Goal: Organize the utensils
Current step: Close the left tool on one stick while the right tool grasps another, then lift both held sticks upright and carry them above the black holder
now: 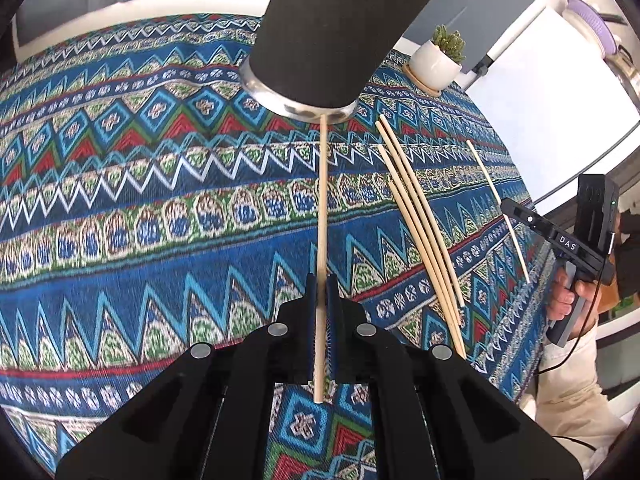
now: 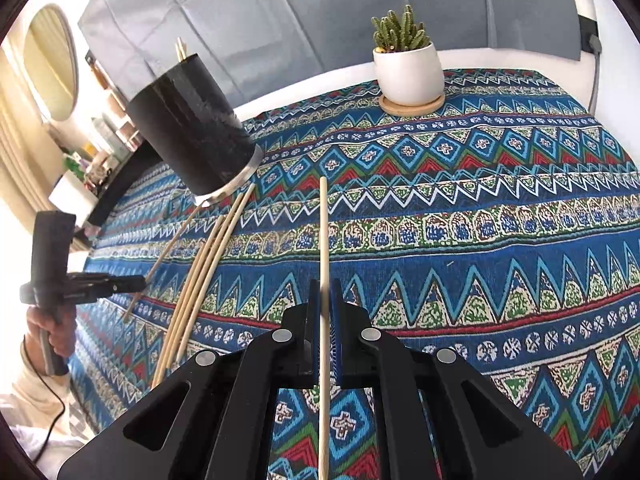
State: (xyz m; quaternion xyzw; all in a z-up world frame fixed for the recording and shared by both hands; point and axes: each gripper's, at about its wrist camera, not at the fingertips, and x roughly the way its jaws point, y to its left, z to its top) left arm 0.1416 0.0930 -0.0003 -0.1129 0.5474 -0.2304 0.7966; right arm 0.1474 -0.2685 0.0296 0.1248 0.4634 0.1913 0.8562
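My left gripper [image 1: 322, 285] is shut on a pale wooden chopstick [image 1: 322, 200] whose far tip reaches the steel base of the black cylindrical holder [image 1: 332, 32]. My right gripper [image 2: 326, 286] is shut on another chopstick [image 2: 325, 236] that points up the cloth. Several loose chopsticks [image 1: 420, 220] lie in a bundle on the patterned cloth between the two grippers, also visible as the bundle [image 2: 200, 272] in the right wrist view. The holder [image 2: 192, 128] has chopstick tips [image 2: 181, 48] sticking out of its top. Each view shows the other gripper: right [image 1: 506, 203], left [image 2: 140, 282].
A blue patterned tablecloth [image 2: 480, 240] covers the table. A white pot with a cactus [image 2: 410, 74] stands on a wooden saucer at the far edge. A person's hand [image 1: 564, 296] and light sleeve show at the table's side. Grey cushions rise behind the table.
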